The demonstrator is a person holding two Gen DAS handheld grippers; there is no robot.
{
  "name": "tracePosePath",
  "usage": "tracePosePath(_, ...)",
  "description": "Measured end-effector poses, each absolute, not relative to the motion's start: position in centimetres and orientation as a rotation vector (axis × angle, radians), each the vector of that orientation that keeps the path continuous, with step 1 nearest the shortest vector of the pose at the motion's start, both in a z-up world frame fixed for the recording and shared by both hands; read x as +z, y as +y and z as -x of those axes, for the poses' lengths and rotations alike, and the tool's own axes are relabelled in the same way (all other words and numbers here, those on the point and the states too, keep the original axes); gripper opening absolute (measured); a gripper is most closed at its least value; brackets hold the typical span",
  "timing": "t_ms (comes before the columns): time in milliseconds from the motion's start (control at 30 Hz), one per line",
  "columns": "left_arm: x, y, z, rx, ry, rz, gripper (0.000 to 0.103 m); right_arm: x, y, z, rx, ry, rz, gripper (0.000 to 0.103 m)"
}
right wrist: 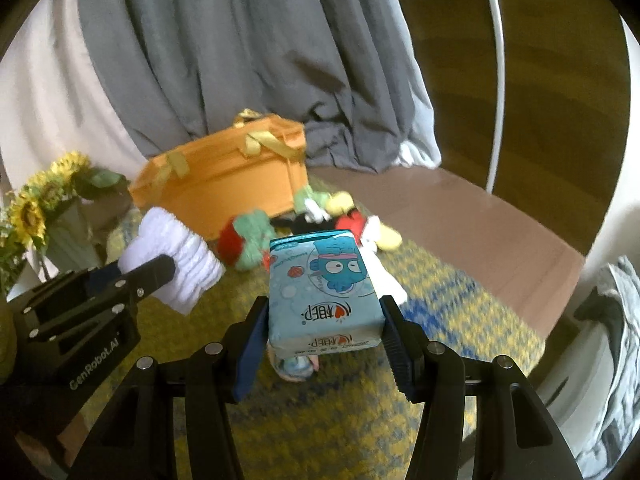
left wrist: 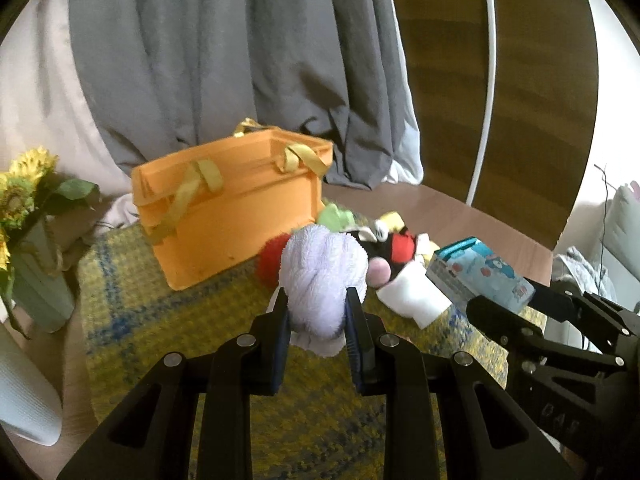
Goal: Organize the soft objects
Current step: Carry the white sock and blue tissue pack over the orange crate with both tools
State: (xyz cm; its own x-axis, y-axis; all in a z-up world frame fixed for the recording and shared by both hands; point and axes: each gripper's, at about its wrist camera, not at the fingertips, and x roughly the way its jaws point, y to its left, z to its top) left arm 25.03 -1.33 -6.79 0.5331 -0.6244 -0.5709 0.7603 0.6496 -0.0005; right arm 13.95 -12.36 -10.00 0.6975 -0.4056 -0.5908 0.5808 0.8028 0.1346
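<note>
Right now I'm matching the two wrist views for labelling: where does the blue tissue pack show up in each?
Left wrist view: the blue tissue pack sits at the right, clamped in the right gripper.
Right wrist view: it fills the centre, between that gripper's fingers.
Shared landmark: the orange basket behind, left of centre in both.

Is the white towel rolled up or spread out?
Rolled up: the white towel is a tight ribbed bundle, clamped in the left gripper.
</note>
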Motion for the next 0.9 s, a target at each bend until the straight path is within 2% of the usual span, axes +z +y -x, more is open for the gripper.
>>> tracePosePath(400, -3.1, -1.2, -25.4, -0.663, 0.508, -0.185, 0.025, -5.8, -14.3, -16.4, -0.402, 0.484, -0.254, 0.055)
tracePosePath(900, 0.0, -5.2, -25.1, -0.310, 0.428, -0.067, 0.025, -2.8, -20.4, -21.5, -0.054, 0.430, -0.142, 0.055)
